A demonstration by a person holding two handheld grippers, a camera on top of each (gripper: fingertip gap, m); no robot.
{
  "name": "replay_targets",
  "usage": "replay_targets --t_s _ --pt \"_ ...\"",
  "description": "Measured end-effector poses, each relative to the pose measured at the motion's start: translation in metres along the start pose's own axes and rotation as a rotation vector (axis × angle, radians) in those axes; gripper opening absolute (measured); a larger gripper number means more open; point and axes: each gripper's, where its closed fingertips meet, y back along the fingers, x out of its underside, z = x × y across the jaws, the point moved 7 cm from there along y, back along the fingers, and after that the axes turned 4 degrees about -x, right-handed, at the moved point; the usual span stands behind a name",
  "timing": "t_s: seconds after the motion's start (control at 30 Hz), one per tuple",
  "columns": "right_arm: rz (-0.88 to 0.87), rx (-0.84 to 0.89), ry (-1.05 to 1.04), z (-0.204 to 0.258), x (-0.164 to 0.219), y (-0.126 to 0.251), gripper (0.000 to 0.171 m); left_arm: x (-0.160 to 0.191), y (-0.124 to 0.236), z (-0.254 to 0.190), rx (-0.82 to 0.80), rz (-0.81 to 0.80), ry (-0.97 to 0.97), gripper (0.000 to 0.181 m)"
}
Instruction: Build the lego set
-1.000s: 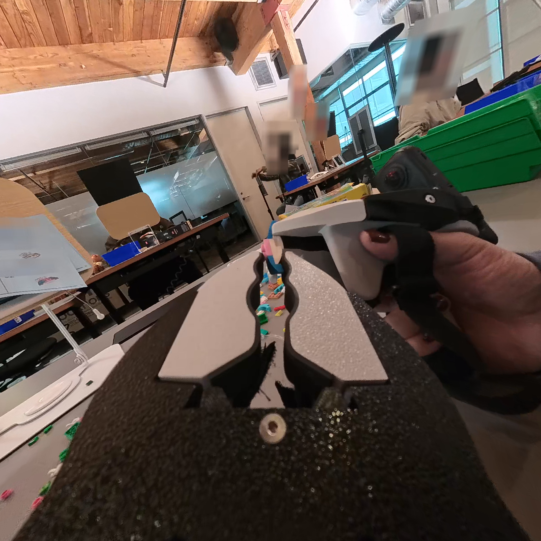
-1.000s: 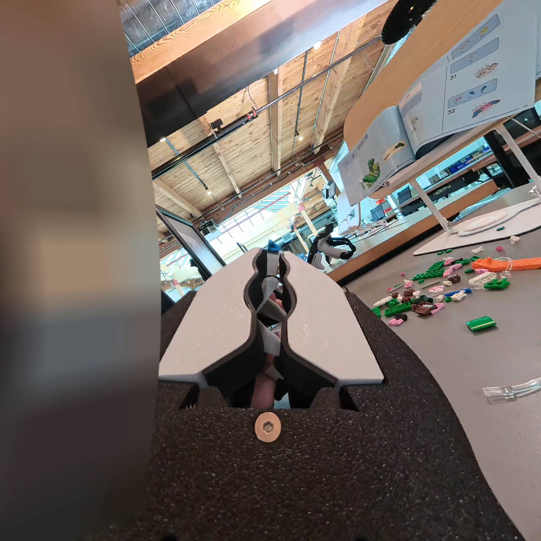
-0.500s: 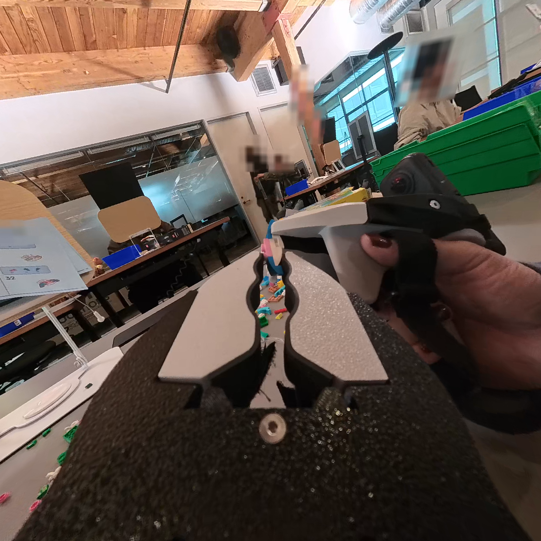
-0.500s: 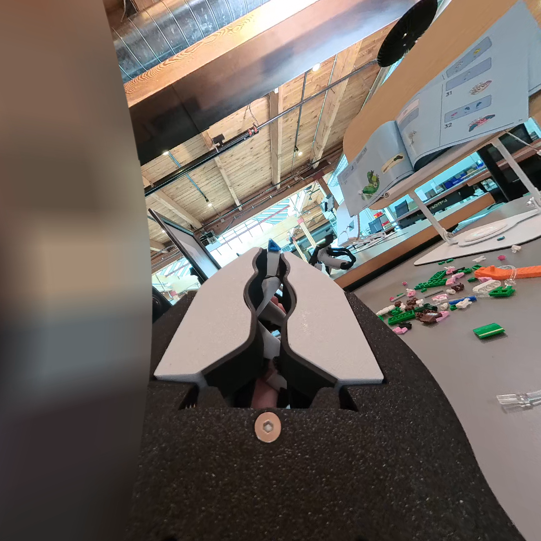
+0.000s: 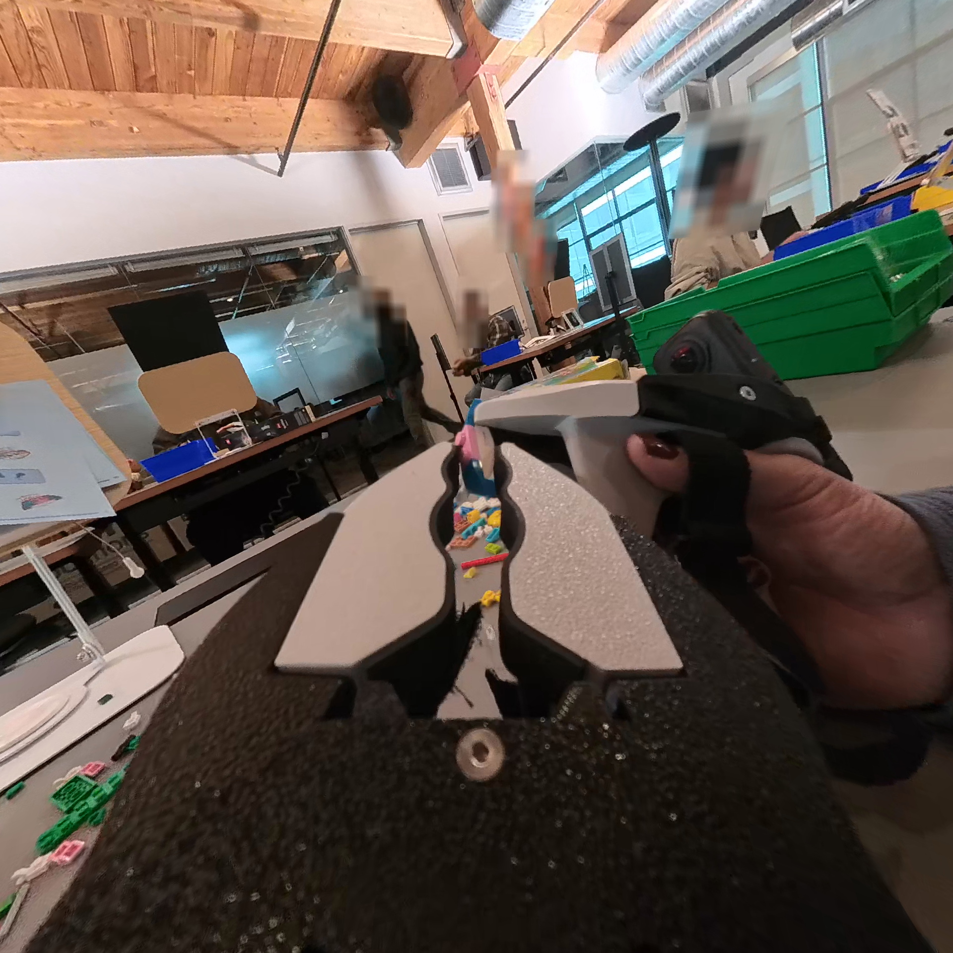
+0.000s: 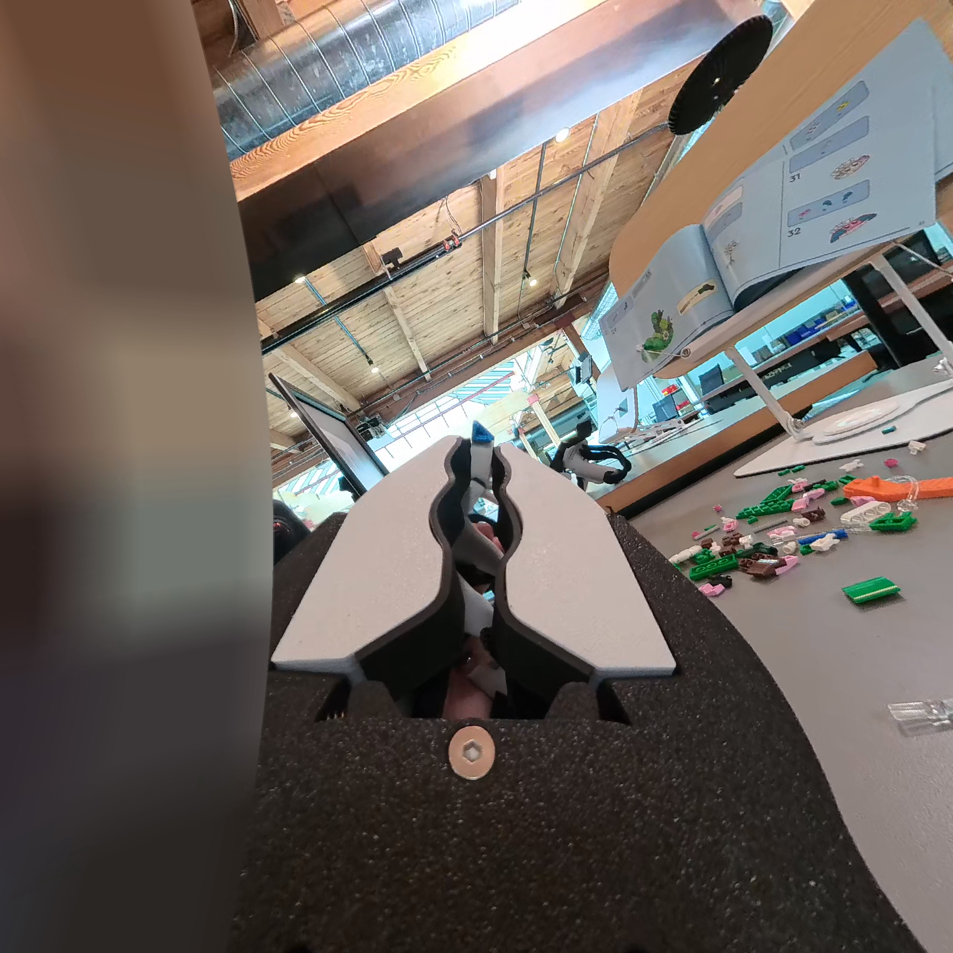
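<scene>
Flat grey tabletop (image 6: 773, 686) carries a loose scatter of small green, pink, brown and white lego pieces (image 6: 763, 541), one flat green tile (image 6: 871, 589) lying apart from it, an orange plastic tool (image 6: 897, 486) behind the scatter, and a clear plastic piece (image 6: 923, 714) at the right edge. White stand base plate (image 6: 845, 438) sits at the far side. Left wrist view: second scatter of cyan, yellow, pink and orange bricks (image 5: 477, 526), plus stacked green plastic bins (image 5: 804, 325).

An open-plan workshop: timber ceiling (image 5: 154, 77), long worktables (image 5: 247, 454), green parts bins (image 5: 825, 319).
</scene>
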Motion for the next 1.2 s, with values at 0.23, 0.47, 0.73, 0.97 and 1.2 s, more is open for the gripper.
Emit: replay_targets --t_s 0.23,0.47,0.73,0.97,1.2 --pt "0.005 -0.002 -0.003 0.0 0.0 0.0 0.007 0.0 0.001 0.0 -0.01 0.012 -0.022 0.012" --pt "0.033 0.024 0.007 -0.002 0.001 -0.001 0.007 0.002 0.001 0.004 0.001 0.05 0.014 0.012" --pt "0.059 0.069 -0.02 -0.008 0.002 -0.002 0.007 0.007 0.0 0.009 0.035 0.112 0.103 0.011" --pt "0.029 0.176 -0.098 -0.012 0.004 -0.001 0.007 0.011 -0.005 0.007 -0.01 0.151 0.037 0.011" --pt "0.07 0.162 -0.085 -0.01 0.007 -0.003 0.007 0.011 -0.004 0.008 -0.041 0.146 0.016 0.013"
